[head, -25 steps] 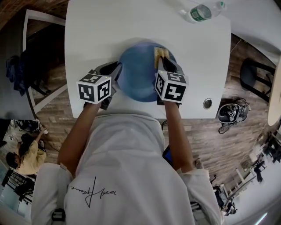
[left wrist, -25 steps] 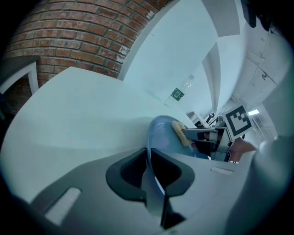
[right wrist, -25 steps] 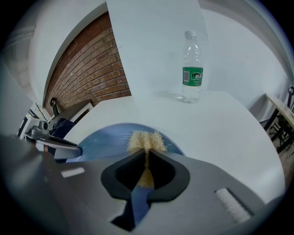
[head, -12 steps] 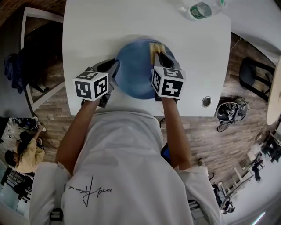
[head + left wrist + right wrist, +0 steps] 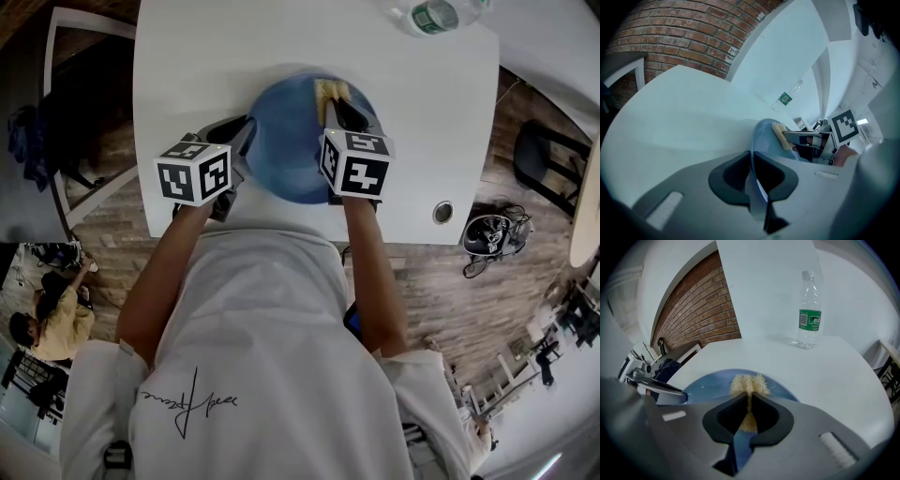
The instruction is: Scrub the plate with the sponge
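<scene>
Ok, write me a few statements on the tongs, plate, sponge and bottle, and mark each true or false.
1. The left tongs clamp the rim of the plate. True.
2. The right tongs are empty. False: they are shut on the sponge.
3. The sponge lies on the table beside the plate. False: it rests on the plate, near its far rim.
4. The bottle stands upright on the table. True.
</scene>
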Motion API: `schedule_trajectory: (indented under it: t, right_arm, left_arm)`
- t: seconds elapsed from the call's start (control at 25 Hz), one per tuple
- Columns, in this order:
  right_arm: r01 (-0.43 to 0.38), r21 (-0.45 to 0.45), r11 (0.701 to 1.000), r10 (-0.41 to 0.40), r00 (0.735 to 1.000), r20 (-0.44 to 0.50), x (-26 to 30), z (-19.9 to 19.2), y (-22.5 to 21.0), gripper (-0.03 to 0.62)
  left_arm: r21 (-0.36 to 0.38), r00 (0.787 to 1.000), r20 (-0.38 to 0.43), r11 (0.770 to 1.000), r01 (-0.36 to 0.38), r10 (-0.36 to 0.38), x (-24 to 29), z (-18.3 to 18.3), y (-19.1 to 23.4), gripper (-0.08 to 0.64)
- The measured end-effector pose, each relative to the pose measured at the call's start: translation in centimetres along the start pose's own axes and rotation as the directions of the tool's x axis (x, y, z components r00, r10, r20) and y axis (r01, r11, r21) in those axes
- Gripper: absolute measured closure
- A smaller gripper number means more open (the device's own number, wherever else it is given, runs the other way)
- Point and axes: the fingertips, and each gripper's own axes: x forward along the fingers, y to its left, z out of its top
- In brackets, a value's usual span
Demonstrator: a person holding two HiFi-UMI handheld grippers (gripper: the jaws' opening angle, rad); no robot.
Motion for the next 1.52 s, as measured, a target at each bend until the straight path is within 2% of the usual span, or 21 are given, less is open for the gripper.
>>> schedule_trajectory:
  t: [0.52, 1.32, 1.52]
  right_arm:
    - [-0.024, -0.005, 1.0, 0.024, 1.0, 0.006, 0.6, 0.3, 1.3, 0.558]
    - [-0.063, -0.111, 0.992, 0.062, 0.998, -0.013, 1.2, 0.3, 4.0, 0.56]
    - [-0.094, -0.122, 0.988, 0.091, 0.995, -0.027, 1.2, 0.1, 4.8, 0.559]
  left_arm:
    - [-0.004, 1.0, 0.005, 1.0, -0.021, 0.021, 0.0, -0.1, 0.2, 0.522]
    - [-0.004, 0.999, 0.004, 0.999, -0.033, 0.033, 0.0, 0.0, 0.1, 0.522]
    - [-0.002, 0.999, 0.005, 0.999, -0.035, 0.035, 0.0, -0.2, 0.1, 0.52]
